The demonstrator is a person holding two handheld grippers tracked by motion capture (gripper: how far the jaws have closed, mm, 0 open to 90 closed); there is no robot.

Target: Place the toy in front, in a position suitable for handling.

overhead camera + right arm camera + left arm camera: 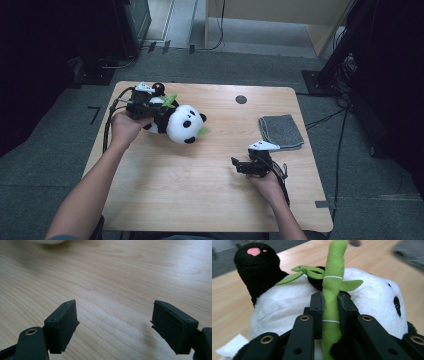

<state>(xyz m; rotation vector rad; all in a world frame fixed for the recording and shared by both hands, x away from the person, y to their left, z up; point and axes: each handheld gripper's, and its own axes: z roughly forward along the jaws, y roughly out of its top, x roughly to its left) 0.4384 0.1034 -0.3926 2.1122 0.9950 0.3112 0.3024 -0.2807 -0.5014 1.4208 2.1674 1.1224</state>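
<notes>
Left gripper view: left hand-held gripper [329, 312] clamps the green bamboo stalk [332, 285] on the panda plush [287, 302] at the counter's [200, 170] far-left corner. Pulling may tear stitching. Right hand-held gripper [113, 325] gapes, empty.

We've got loads of open wood across the middle and near side of the table [200, 190], so a gripper can sweep through there freely. The plush panda [180, 122] hogs the far-left corner, with the left gripper [150, 109] clamped on its green bamboo stalk [332, 302]. The folded grey cloth [281, 131] blocks the right edge, just beyond the right gripper [239, 165]. Between panda and cloth there's a wide free lane.
</notes>
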